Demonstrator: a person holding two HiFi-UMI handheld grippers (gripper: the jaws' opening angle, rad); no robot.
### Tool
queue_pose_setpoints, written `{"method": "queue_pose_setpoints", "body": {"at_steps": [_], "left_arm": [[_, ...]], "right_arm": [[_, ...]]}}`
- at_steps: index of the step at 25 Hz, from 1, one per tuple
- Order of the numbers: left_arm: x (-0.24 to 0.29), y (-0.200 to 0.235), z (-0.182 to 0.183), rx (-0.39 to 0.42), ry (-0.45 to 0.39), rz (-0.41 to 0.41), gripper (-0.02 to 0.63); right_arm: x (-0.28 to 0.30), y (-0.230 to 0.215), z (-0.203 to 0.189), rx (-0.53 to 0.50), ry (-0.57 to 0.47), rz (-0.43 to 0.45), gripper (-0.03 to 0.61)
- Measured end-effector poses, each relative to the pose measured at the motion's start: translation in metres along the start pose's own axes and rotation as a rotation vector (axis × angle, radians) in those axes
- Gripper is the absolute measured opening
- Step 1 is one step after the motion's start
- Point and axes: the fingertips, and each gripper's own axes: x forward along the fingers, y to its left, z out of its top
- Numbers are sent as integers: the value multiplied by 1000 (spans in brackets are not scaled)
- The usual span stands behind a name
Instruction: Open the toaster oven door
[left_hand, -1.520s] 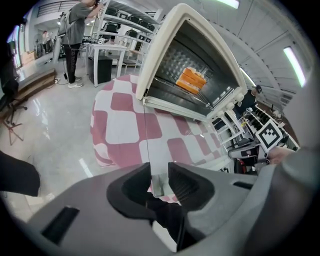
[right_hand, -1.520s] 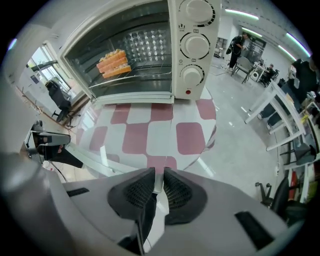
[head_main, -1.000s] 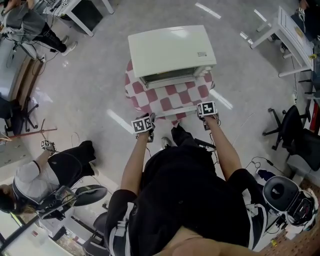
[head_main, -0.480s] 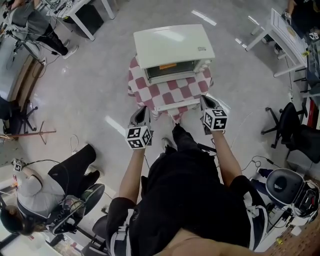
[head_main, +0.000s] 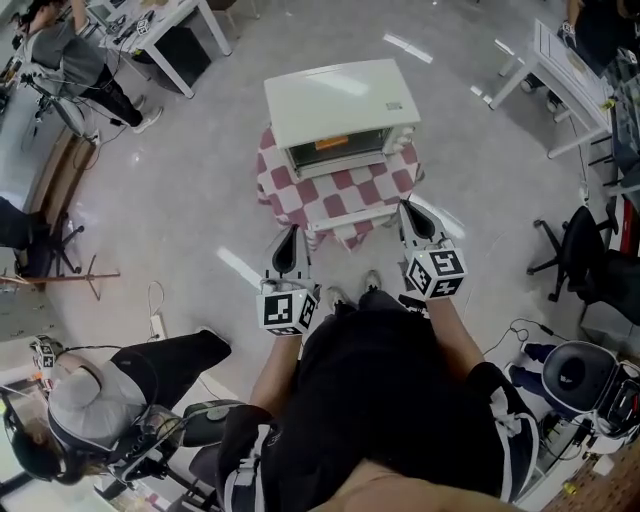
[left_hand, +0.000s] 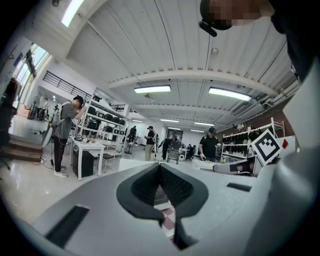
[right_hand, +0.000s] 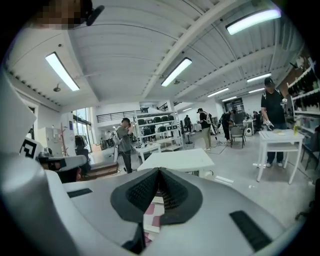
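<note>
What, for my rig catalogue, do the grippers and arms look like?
The left gripper and right gripper are light grey tapered shells with dark ribbed pads, each carrying a cube of black-and-white square markers. The person wears a black top; forearms are bare.

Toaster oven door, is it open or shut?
Shut: the toaster oven door stands upright against the oven front, nothing folded down over the checkered cloth.
</note>
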Motion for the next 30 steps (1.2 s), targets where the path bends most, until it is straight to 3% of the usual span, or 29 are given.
{"method": "queue_pose_setpoints", "body": {"at_steps": [3,10,30], "left_arm": [[-4,-17,12,3,-30,11,9],[1,-50,4,27,-9,9,9],[9,-77,-2,-3,-5,16,9]], "right_arm": [[-12,4,8,-57,-21,11,28],[-37,13,13,-65,-70,72,28],[-38,6,13,-70,-77,110,26]]}}
